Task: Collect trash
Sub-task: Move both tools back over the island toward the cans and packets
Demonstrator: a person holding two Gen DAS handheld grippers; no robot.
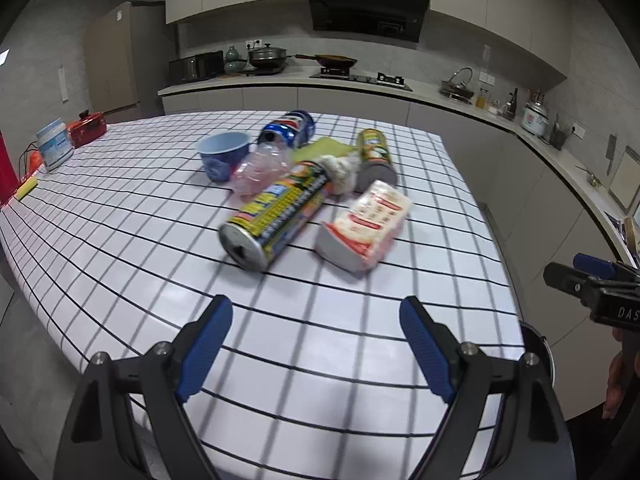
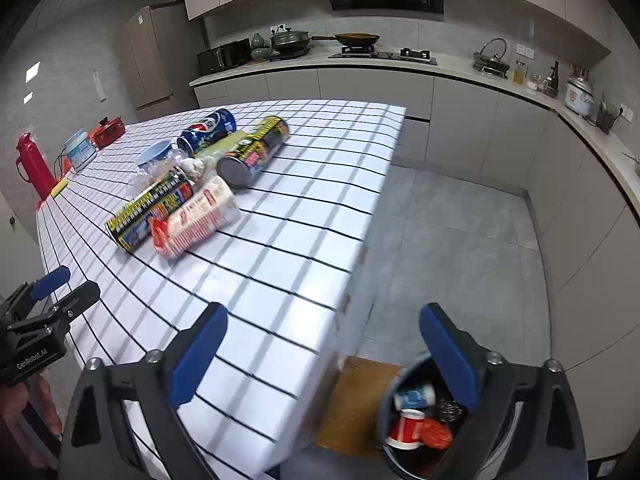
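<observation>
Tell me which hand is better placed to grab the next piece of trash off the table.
Left, probably. The left tongs stand open and empty, aimed at the nearest tall can and the snack packet. The right tongs hang past the table edge over the trash bin.

left gripper (image 1: 316, 344): jaws apart, empty, above checked table (image 1: 120, 216) | trash: yellow can (image 1: 276, 220), white packet (image 1: 366, 226), blue bowl (image 1: 224, 154) clustered mid-table
</observation>
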